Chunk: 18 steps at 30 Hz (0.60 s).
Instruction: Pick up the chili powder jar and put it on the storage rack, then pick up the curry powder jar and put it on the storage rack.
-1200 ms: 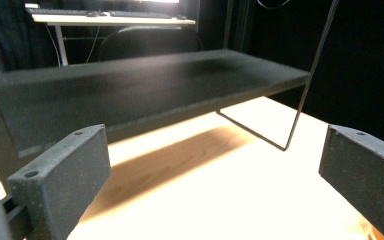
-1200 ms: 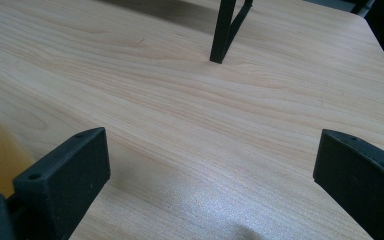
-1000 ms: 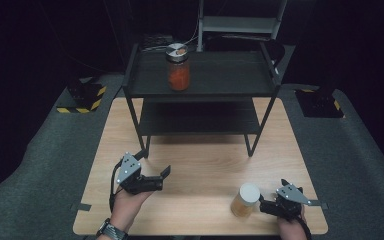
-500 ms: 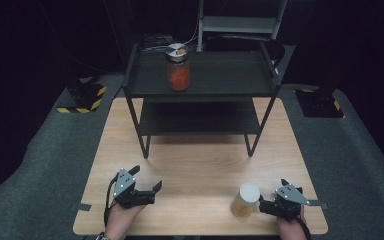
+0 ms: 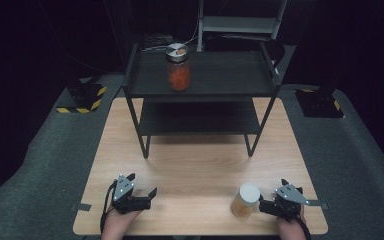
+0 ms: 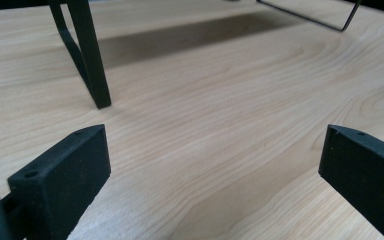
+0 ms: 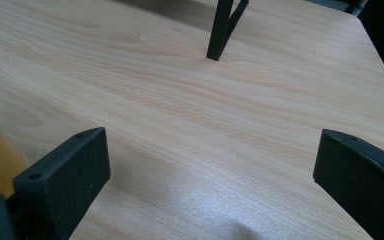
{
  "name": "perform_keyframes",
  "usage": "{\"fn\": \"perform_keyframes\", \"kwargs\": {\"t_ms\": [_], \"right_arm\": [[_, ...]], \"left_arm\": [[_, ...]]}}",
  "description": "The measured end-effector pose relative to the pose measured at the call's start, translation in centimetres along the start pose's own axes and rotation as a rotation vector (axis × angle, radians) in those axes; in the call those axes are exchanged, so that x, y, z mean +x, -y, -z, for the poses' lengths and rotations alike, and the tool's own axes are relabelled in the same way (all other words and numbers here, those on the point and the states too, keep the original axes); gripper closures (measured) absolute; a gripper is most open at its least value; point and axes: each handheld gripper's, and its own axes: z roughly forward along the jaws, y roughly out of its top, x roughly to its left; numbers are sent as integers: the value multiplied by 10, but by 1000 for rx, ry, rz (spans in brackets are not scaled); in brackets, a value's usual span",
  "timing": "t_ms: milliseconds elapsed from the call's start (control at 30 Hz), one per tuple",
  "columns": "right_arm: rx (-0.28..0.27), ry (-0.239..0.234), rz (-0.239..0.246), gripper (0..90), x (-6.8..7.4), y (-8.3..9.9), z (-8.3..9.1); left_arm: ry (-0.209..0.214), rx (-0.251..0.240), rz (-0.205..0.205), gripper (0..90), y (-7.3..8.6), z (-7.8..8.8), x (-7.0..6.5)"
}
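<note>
So far nothing is gripped: my right gripper (image 5: 267, 206) sits spread wide, the yellow jar (image 5: 245, 200) just left of it, waiting to be grasped.

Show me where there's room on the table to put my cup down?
The widest bare wood on the table lies between the left gripper and the yellow jar, in front of the black shelf. The shelf's top is bare right of the red jar. It is crowded by the right gripper, close beside the yellow jar.
</note>
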Motion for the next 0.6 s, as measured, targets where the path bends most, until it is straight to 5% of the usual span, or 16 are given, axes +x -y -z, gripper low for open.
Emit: {"fn": "perform_keyframes", "kwargs": {"t_ms": [600], "right_arm": [[-7,1,-6,7,0,1,1]], "left_arm": [[-42,58,-54,4,-7,-4,-13]]}}
